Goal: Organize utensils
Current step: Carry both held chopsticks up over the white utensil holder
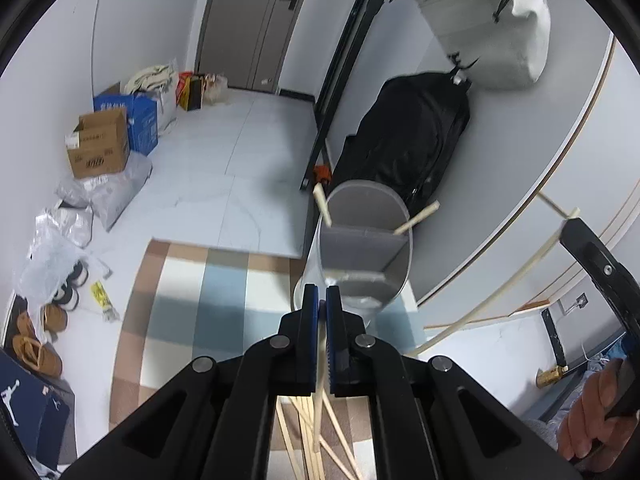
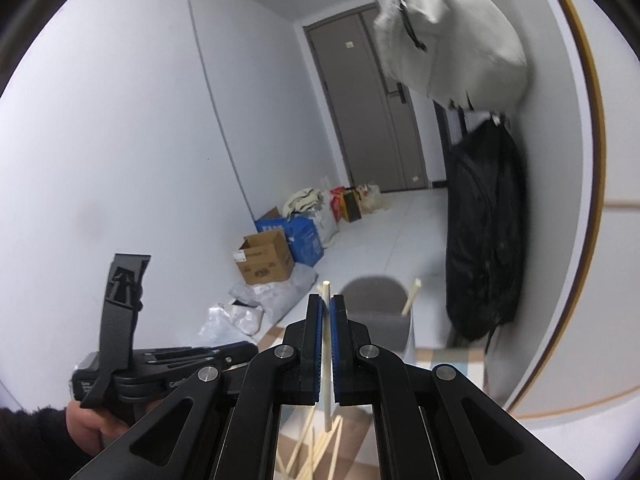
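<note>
Chopsticks (image 2: 327, 344) are being gripped singly: right gripper (image 2: 326, 312) jaws clenching one upright, left gripper (image 1: 322, 304) jaws clenching another, near a grey divided holder (image 1: 366, 240) containing two sticks.

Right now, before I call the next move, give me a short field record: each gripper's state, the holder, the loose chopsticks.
left gripper: shut on a chopstick
right gripper: shut on an upright chopstick
holder: grey, divided, two chopsticks already leaning in it
loose chopsticks: a pile below the grippers on the checked mat
hands: one on each gripper handle, left hand, right hand
</note>
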The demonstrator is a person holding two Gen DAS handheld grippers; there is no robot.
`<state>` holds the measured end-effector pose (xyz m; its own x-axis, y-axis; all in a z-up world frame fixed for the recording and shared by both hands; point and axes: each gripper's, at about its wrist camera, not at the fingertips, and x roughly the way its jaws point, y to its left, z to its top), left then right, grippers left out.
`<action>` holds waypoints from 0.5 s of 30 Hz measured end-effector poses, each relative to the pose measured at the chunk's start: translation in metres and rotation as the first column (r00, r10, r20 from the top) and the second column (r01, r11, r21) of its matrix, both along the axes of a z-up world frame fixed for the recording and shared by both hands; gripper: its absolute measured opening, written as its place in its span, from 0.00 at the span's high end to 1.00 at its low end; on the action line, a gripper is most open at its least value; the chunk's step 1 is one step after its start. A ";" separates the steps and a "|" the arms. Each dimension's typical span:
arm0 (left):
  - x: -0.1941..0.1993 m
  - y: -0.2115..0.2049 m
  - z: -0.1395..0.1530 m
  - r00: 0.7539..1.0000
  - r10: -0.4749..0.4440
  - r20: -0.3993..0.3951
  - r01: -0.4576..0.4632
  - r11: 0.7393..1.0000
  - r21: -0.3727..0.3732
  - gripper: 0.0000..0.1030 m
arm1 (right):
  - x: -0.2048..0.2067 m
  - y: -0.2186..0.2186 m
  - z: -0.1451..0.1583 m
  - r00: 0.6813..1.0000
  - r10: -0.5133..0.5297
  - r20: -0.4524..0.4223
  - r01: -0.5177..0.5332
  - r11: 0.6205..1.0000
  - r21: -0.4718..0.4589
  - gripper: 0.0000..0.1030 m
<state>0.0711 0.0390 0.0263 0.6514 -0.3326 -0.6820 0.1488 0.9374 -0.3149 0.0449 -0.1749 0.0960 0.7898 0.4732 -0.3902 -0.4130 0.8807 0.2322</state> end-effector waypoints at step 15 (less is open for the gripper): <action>0.045 -0.015 0.111 0.978 -0.045 0.202 0.040 0.999 0.030 1.00 | 0.067 0.012 0.065 0.999 0.025 0.034 -0.021 0.993 -0.112 0.97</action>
